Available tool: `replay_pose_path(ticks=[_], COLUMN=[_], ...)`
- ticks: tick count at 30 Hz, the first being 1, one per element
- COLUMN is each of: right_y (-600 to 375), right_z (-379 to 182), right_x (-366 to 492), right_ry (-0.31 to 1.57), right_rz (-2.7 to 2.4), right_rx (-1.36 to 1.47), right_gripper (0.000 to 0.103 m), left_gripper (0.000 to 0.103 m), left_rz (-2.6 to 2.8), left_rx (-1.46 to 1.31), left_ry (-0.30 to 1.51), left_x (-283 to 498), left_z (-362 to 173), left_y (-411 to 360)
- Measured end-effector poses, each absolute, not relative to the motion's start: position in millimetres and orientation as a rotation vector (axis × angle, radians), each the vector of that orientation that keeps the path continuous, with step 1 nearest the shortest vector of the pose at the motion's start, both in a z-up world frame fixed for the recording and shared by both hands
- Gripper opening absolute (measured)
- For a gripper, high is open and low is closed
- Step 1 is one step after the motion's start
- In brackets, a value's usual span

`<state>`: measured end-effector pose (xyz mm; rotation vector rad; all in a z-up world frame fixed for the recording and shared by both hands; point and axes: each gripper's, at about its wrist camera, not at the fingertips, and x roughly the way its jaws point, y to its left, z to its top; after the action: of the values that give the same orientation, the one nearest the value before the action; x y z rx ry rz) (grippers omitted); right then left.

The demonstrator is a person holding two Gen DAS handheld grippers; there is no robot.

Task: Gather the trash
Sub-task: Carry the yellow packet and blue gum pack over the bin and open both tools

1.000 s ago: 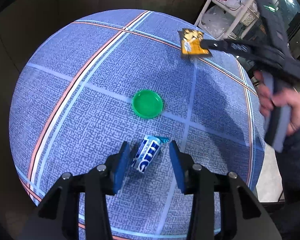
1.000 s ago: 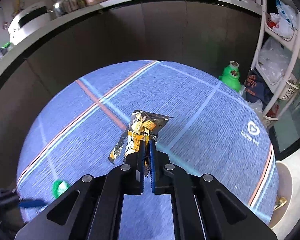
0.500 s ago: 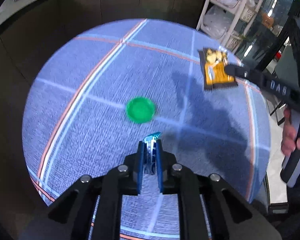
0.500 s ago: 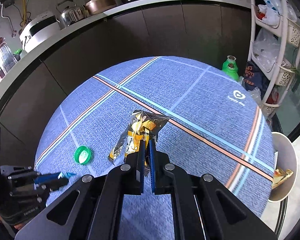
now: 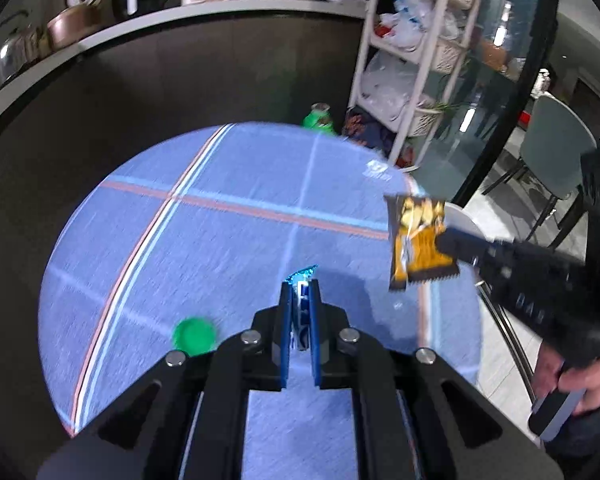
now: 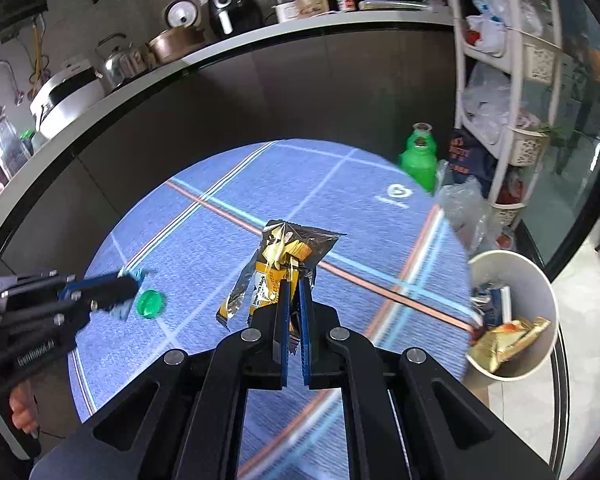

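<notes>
The yellow snack wrapper (image 6: pixel 278 268) hangs pinched in the right tongs (image 6: pixel 294 300) above the desk (image 6: pixel 220 216), clear for carrying to the white bin (image 6: pixel 540 304); the left tongs (image 5: pixel 300 300) clamp a blue wrapper (image 5: pixel 301 280); the green lid (image 6: pixel 150 303) lies uncollected.

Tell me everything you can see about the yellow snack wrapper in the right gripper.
The yellow snack wrapper is a crinkled foil-like packet, yellow-orange with dark brown ends, a serrated edge, pictured snack pieces and small print too blurred to read. It looks flattened and probably empty. The right hand-held gripper is shut on its lower part, holding it clear above the blue striped tablecloth, with its far end pointing away. Nothing else touches it. The left wrist view shows it near the table's edge.
</notes>
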<state>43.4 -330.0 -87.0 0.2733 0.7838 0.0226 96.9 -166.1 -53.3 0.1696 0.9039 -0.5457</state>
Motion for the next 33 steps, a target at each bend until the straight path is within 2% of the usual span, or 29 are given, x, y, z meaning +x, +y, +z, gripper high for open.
replay_pose_path(ticks=[17,33], right_y=[-455,-539], right_z=[-121,-192], right_x=[-9,-6], right_ry=[0.777,0.833], right_rz=[-0.218,-0.306], right_rx=[0.412,0.538], right_gripper=[0.004,0.004], left_gripper=[0.009,0.009], left_rz=[-0.827,-0.936], left_rx=[0.209,0.283], left_ry=[0.858,1.005], left_x=[92,127], left_z=[-43,-104], left_y=[-311,-439])
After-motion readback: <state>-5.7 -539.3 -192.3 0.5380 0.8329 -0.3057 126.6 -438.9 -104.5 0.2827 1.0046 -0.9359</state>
